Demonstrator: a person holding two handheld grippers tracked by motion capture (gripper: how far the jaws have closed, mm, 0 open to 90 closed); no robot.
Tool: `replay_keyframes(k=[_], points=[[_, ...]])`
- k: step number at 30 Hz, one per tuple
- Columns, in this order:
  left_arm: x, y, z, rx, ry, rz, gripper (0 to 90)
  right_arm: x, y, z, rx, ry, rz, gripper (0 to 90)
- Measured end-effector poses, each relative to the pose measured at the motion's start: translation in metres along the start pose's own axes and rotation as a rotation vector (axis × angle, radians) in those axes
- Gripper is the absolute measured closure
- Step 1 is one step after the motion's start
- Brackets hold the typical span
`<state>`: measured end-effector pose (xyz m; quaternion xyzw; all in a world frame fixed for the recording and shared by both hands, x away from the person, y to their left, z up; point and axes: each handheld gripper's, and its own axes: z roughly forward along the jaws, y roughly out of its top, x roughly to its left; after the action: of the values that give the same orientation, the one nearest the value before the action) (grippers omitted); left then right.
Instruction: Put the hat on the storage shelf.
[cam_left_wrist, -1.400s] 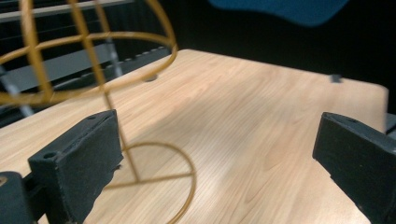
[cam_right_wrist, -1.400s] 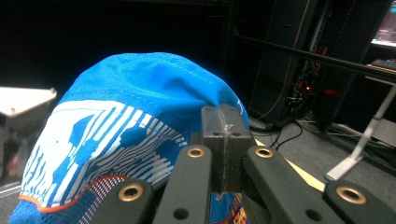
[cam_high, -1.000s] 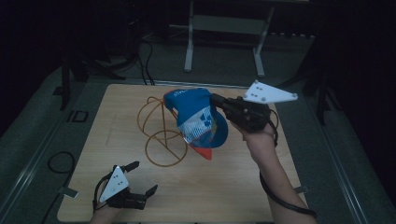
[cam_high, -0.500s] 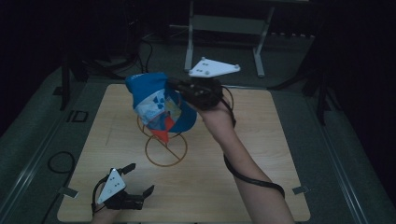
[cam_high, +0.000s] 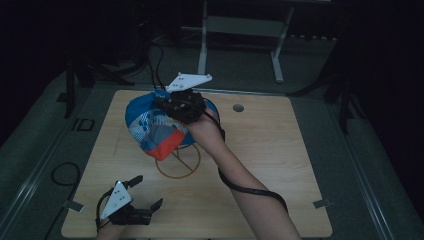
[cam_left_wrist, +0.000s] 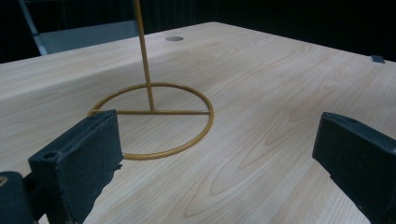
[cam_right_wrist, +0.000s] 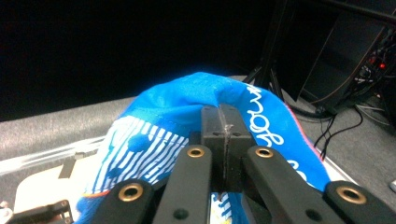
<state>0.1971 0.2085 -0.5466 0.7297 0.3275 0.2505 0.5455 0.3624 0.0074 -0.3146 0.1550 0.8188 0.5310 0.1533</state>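
Two grippers: the right gripper (cam_high: 172, 102) has its jaws clamped on a blue cap (cam_high: 152, 127), held above the far-left part of the table (cam_high: 280, 165), over a wire stand (cam_high: 178, 161). At the near-left edge, the left gripper (cam_high: 144, 192) rests with jaws wide and empty.

The high view looks forward and down from above the person's side, taking in the whole wooden table (cam_high: 280, 165) from well back, with the floor and a metal frame beyond. The left gripper view sits low near the table's near edge, looking almost level across the tabletop (cam_left_wrist: 261, 93) at the wire stand (cam_left_wrist: 152, 116) close ahead; that stand (cam_high: 178, 161) also appears mid-table from above. The right gripper view rides high over the far side, looking past the table's edge, very close to the blue cap (cam_right_wrist: 187, 107), which the high view (cam_high: 155, 127) shares.
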Motion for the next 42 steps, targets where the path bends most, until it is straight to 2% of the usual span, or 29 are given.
replay_keyframes(k=[5,21,24,29,33,42], points=[[-0.001,-0.001,0.002,0.006,-0.003,0.000,1.7,-0.004,-0.012,0.001,0.023,-0.015,0.016,90.0],[-0.001,-0.002,0.004,0.017,-0.016,-0.003,1.7,-0.027,-0.042,-0.020,0.005,-0.016,0.105,89.9],[-0.001,-0.002,0.004,0.017,-0.016,-0.002,1.7,-0.029,-0.044,-0.024,-0.003,-0.014,0.112,82.7],[0.000,-0.002,0.005,0.016,-0.019,-0.002,1.7,-0.028,-0.047,-0.026,0.006,-0.011,0.106,79.7],[-0.001,-0.002,0.005,0.018,-0.022,0.000,1.7,-0.029,-0.051,-0.029,0.001,-0.011,0.120,72.4],[0.000,-0.002,0.004,0.016,-0.022,-0.002,1.7,-0.030,-0.059,-0.034,0.005,-0.003,0.137,68.9]])
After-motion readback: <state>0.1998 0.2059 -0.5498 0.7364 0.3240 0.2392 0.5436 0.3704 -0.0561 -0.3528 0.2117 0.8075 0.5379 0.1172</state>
